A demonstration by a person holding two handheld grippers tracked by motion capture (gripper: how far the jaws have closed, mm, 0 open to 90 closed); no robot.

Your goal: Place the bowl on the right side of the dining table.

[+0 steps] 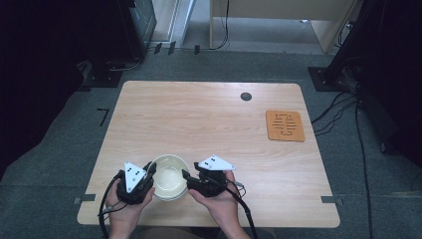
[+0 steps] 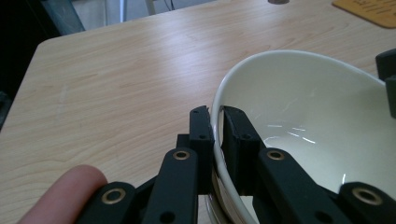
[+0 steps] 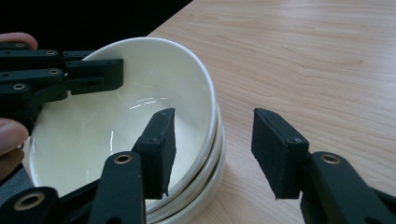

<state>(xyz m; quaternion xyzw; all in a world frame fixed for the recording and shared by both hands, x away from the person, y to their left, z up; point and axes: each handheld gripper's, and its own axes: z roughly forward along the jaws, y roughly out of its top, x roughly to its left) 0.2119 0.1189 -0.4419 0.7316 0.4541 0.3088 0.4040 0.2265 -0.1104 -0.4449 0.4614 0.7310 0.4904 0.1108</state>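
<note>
Pinching the rim of the top bowl (image 2: pixel 303 93) with the left gripper (image 2: pixel 215 116), jaws pressed together on the thin white wall, one pad inside and one outside. Holding the right gripper (image 3: pixel 212 116) spread, one jaw hanging inside the bowl and the other outside it, neither pad touching the rim between them. Keeping the stack of bowls (image 3: pixel 205 186) directly in front of both tools, between the two, near the closest edge of the table (image 1: pixel 209 119).

Probably working at separating the top bowl from those under it. Bringing the right jaws squarely onto the rim opposite the left grip, then lifting straight and evenly, avoiding tilt and scraping. Gripping firmly because of the slippery-looking glaze, and watching for the lower bowls coming up together with the top one.

Not managing to count the bowls with certainty: seeing about three rims beside the right tool, with the bottom cut off by the picture edge. Not making out the pattern on the orange mat (image 1: pixel 284 125), far ahead and to the right of the right gripper.
</note>
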